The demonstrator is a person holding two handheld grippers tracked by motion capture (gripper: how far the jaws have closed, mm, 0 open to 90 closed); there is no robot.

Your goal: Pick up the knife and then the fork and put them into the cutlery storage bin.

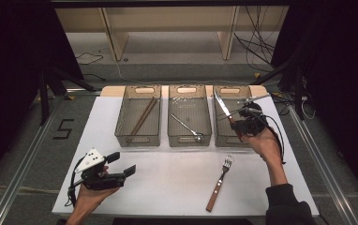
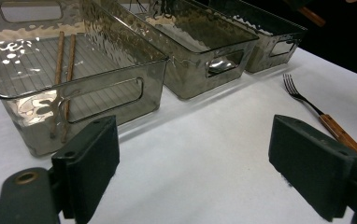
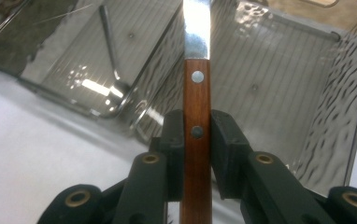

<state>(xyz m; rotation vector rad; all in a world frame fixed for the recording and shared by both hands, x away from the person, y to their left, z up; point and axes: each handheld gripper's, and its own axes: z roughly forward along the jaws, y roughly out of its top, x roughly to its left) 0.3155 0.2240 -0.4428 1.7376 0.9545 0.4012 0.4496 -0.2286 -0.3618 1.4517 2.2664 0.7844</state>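
The knife (image 1: 225, 110) was up off the counter (image 1: 167, 183), pinched by its wooden handle in the right tool (image 1: 237, 123), and it hung over the right bin (image 1: 218, 138). In the right tool's view the handle (image 3: 196, 140) ran straight up between the two pads, both pressed flat against it just around the lower rivet, blade (image 3: 197, 28) carrying on toward twelve o'clock. In the high view the long axis ran from the handle at about five o'clock to the tip at about eleven, so the blade crossed the bin slantwise, not along its length. That slant was what mattered: the bin's open floor lay beyond and below the blade, and I'd judge the knife needed turning to line up with the bin before it went down.

The right hand (image 1: 264, 143) came in from five o'clock with its forearm angled up across the counter's right edge, tool pointing toward eleven.

Outward: the middle bin (image 1: 189, 137) held a spoon (image 1: 186, 125), the left bin (image 1: 137, 138) a pair of chopsticks (image 1: 142, 118). A fork (image 1: 220, 182) lay on the counter at roughly six o'clock from the knife, tines toward the bins, well apart from both hands, with the right hand looking a little nearer.

The left tool (image 1: 121, 164) rested low at the counter's near left, jaws spread wide with nothing between them, pads (image 2: 89, 163) framing bare counter.
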